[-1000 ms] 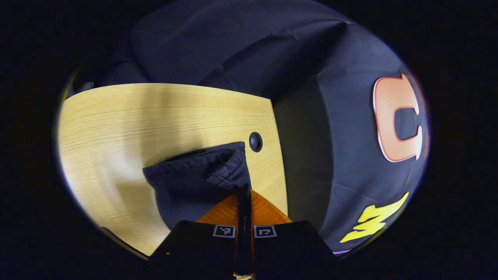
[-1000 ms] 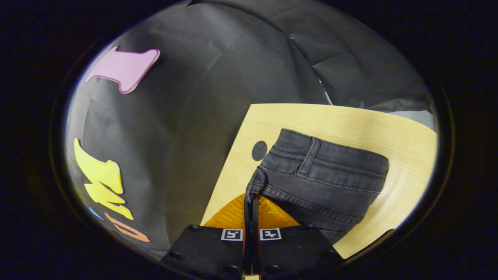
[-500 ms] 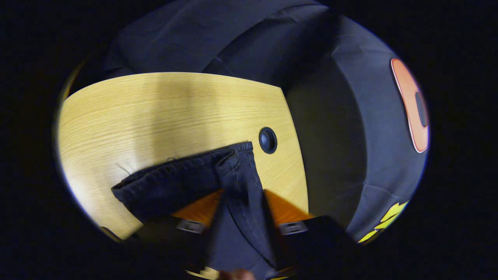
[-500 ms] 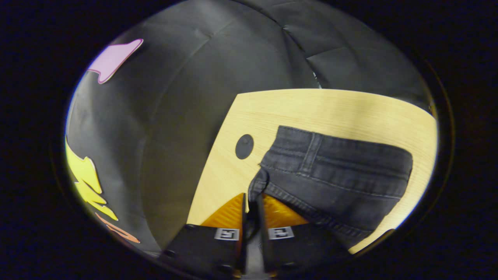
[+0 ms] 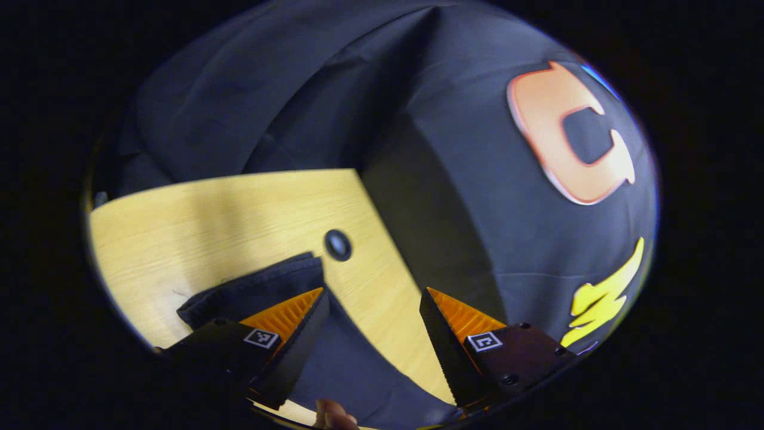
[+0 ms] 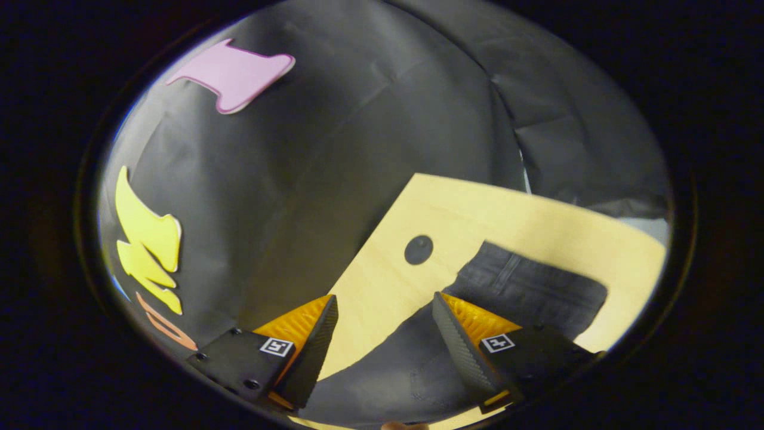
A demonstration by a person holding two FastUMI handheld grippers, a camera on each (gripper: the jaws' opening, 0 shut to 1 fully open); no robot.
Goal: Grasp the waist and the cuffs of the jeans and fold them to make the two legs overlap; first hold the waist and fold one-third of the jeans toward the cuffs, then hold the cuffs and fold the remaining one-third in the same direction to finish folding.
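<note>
Jaws on the left gripper [image 5: 373,295] stand wide apart with nothing between them but a strip of dark denim and bare wood below. The jeans [image 5: 262,286] lie flat on the counter [image 5: 197,227], their dark fabric passing under the left-hand finger and running down toward the bottom of the left gripper view, where a fingertip [image 5: 331,415] of the person shows at the lower edge. A small round grommet hole [image 5: 338,245] sits in the counter just beyond the jeans' near corner.

In the right gripper view the right gripper [image 6: 385,304] is likewise spread wide, holding nothing. The jeans [image 6: 531,286] lie on the counter [image 6: 537,224] ahead and to the right of it, seamed denim showing past the right-hand finger, more dark cloth spreading beneath both fingers. The grommet hole [image 6: 418,249] lies just beside the jeans' edge, near the counter's corner.
</note>
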